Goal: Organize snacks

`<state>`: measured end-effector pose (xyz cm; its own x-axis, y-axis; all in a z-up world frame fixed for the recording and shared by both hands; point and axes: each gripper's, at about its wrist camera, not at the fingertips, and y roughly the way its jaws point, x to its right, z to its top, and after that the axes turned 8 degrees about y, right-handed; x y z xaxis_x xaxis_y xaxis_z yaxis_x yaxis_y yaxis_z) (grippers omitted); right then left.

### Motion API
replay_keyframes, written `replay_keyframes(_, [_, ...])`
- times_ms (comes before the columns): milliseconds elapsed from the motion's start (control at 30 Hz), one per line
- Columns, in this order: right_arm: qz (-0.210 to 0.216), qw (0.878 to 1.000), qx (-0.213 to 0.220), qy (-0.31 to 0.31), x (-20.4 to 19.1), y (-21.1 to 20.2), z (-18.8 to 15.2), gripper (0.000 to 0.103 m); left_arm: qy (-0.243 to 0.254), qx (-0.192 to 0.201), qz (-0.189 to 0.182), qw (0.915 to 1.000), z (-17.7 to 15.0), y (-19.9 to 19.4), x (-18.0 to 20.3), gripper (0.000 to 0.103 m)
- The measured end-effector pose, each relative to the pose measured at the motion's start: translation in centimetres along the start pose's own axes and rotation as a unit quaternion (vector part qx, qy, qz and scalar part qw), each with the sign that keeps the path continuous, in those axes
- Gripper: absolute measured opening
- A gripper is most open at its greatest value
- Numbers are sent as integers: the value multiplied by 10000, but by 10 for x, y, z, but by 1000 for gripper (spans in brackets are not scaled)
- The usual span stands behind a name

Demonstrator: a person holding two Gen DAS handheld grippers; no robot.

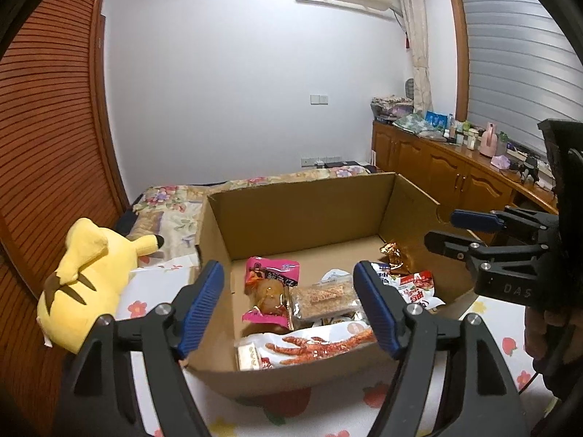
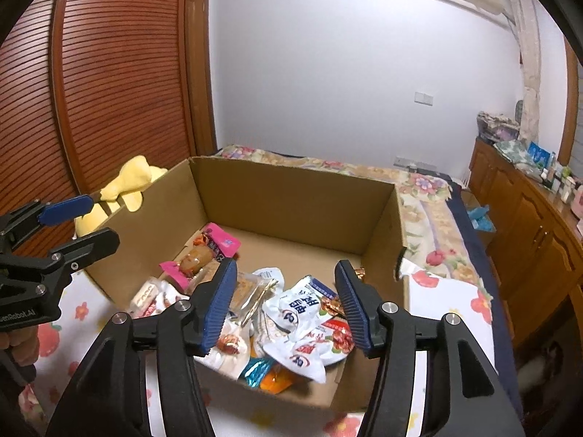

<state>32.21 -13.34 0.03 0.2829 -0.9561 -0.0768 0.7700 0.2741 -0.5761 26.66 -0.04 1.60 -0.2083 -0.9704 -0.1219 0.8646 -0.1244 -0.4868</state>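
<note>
Snack packets lie heaped in the near half of an open cardboard box (image 1: 302,215) that stands on a flower-printed bedsheet (image 1: 484,313); the far half of the box floor is bare. On the left side of the heap lies a pink packet (image 1: 271,291), touching a clear-wrapped bar (image 1: 322,300) to its right. A long packet printed with chicken feet (image 1: 309,349) lies against the near wall. On the right side lie a white packet with blue print (image 2: 297,304), a red-and-white packet (image 2: 328,338) and, at the near wall, a small blue-and-orange sachet (image 2: 267,373). A gold-wrapped piece (image 1: 395,255) lies near the right wall.

The left gripper (image 1: 288,306) hangs above the near left of the box, its jaws spread wide and holding nothing. The right gripper (image 2: 284,306) hangs above the near right of the heap, likewise spread and empty. Each appears at the edge of the other's view, both just above the rim.

The step in hand appears to be choosing and picking a packet from the heap. It is best done by taking a packet that lies on top, such as the white one, and closing on a crimped edge or a flat fold, not the puffed middle, which may slip. The overlapping wrappers are likely to drag their neighbours, so a straight lift is advisable. A yellow plush toy (image 1: 87,284) lies on the bed just left of the box, clear of the work.
</note>
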Motion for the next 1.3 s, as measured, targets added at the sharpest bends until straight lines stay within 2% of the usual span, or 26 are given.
replay_keyframes(200, [-57, 9998, 186, -12, -5, -31, -2, 61, 64, 183, 110, 9998, -1, -34, 3, 82])
replay_keyframes(267, [-65, 9996, 257, -22, -8, -41, -2, 61, 58, 246, 118, 9996, -1, -46, 3, 93])
replay_keyframes(400, [-68, 9991, 412, -36, -14, -61, -2, 64, 24, 347, 262, 9991, -1, -69, 4, 98])
replay_keyframes(467, [-82, 9987, 507, -43, -18, -71, -3, 68, 7, 411, 258, 9988, 0, -78, 5, 98])
replay_keyframes(667, [-140, 9967, 805, -19, -25, -102, -6, 90, 0, 504, 289, 9983, -2, -103, 10, 103])
replay_keyframes(833, [-195, 9956, 917, 82, -27, -120, -11, 96, -3, 581, 187, 9981, -6, -120, 16, 103])
replay_keyframes(900, [-251, 9950, 960, 138, -27, -125, -14, 102, -15, 617, 192, 9979, -9, -127, 19, 103])
replay_keyframes(1000, [-231, 9952, 923, 212, -27, -131, -22, 103, -34, 630, 201, 9978, -14, -136, 24, 103])
replay_keyframes(1067, [-390, 9949, 907, 180, -29, -135, -28, 103, -43, 600, 212, 9980, -17, -140, 28, 103])
replay_keyframes(1300, [-380, 9947, 912, 277, -31, -148, -52, 103, -112, 554, 305, 9979, -34, -156, 34, 103])
